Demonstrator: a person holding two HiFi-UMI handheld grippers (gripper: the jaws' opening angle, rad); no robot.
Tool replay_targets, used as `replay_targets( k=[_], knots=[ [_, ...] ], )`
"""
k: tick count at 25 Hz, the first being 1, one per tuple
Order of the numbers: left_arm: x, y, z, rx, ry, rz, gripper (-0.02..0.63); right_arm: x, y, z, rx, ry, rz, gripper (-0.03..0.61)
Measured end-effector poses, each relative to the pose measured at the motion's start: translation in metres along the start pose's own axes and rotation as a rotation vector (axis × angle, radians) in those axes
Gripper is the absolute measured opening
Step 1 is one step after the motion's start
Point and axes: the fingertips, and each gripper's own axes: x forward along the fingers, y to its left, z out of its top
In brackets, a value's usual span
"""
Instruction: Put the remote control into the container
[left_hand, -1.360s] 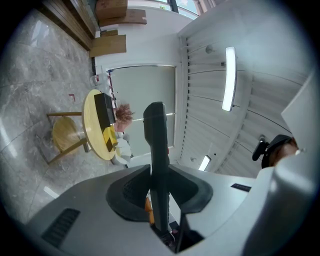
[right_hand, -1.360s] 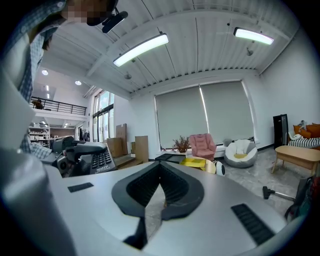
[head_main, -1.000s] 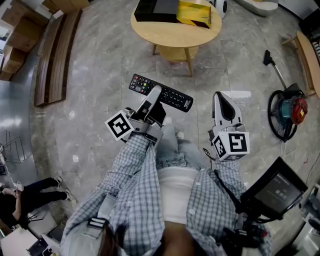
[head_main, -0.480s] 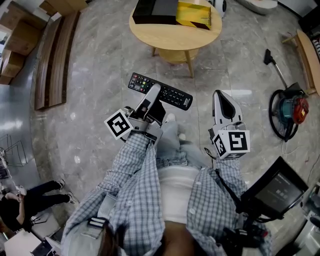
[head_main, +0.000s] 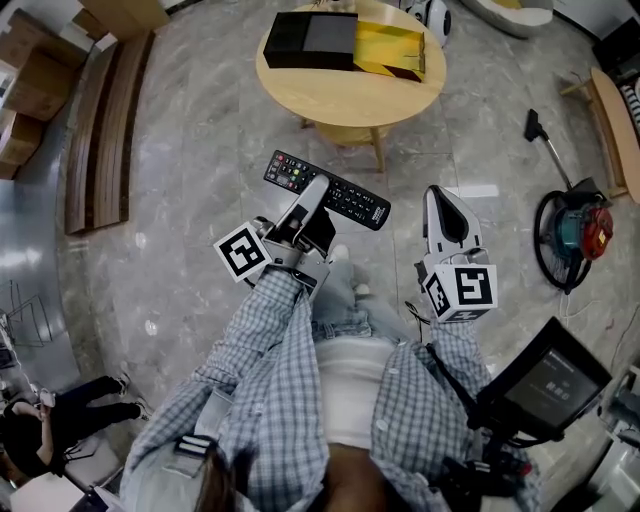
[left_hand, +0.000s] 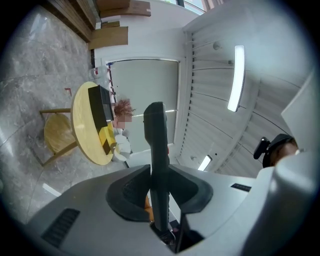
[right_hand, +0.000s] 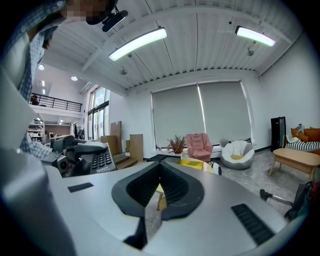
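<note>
Left gripper (head_main: 316, 190): jaws partway closed, clamped on remote control (head_main: 352, 200) near its middle. Remote crosswise to jaws, buttons up; edge-on in left gripper view.
Right gripper (head_main: 437, 198): jaws fully together, nothing between.
Remote in air above marble floor (head_main: 200, 200), short of round wooden table (head_main: 350, 90).
Black container (head_main: 310, 40) on table, yellow box (head_main: 390, 45) just beside it.
Remote well apart from container.

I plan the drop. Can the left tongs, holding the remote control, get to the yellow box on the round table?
Probably yes, after stepping closer. Only bare floor lies between the left tongs with the remote control and the round table; nothing covers the yellow box.
</note>
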Motion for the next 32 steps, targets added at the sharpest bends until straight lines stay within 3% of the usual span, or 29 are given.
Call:
replay_targets(
  k=[32],
  knots=[
    [0.044, 0.038, 0.098, 0.002, 0.043, -0.033, 0.104, 0.104, 0.01, 0.009, -0.009, 0.024, -0.033, 0.006]
  ],
)
